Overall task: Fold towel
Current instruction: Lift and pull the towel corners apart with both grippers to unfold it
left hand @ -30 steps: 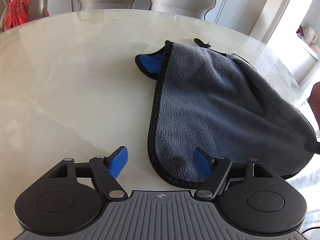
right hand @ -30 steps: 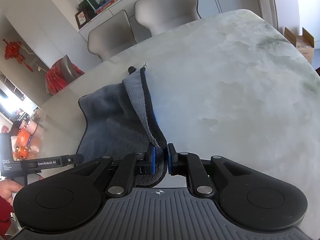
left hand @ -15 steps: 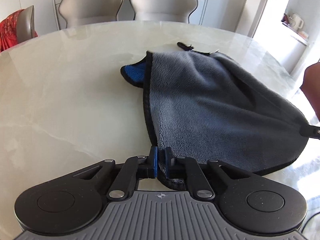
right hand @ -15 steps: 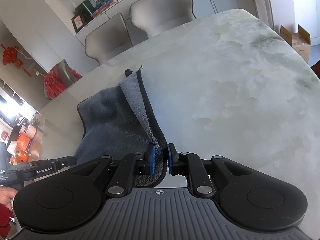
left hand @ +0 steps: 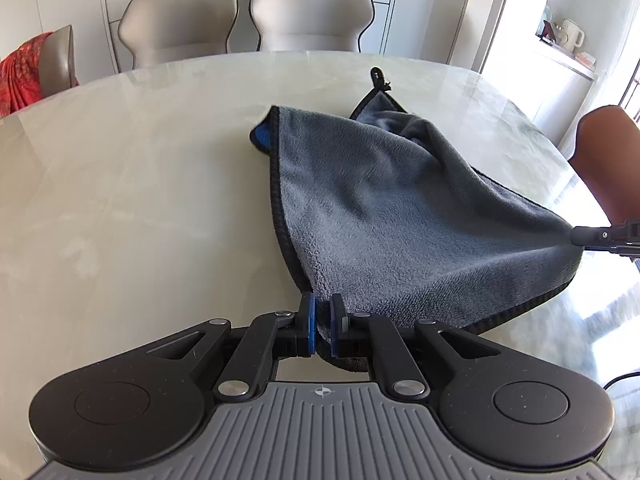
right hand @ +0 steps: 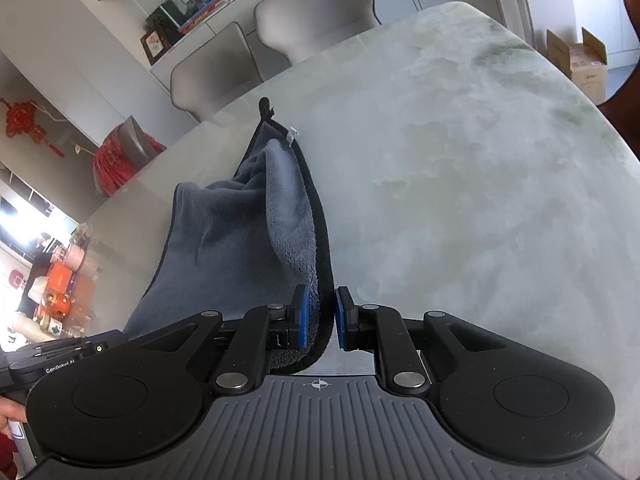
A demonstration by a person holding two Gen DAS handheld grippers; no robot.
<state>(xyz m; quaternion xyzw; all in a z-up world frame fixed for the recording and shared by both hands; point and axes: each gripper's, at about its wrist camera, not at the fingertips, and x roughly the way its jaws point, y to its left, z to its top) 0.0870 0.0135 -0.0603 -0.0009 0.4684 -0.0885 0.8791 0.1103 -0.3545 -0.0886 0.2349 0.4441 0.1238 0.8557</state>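
Fingers (left hand: 307, 322) of my left gripper (left hand: 322, 326) are pinched on the black-edged near corner of the gray towel (left hand: 384, 216). My right gripper (right hand: 320, 316) likewise clamps another corner between its blue pads (right hand: 301, 316). Towel hangs lifted between both grips, its far part resting on the marble table (left hand: 120, 184), a blue underside showing. Two beige chairs (left hand: 240, 20) stand beyond.

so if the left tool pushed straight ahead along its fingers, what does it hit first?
The grey plush towel with black edging: the left tool is already shut on its near edge, so going forward just bunches cloth across the pale marble table. Beyond the towel, the beige chairs, probably too far to matter.
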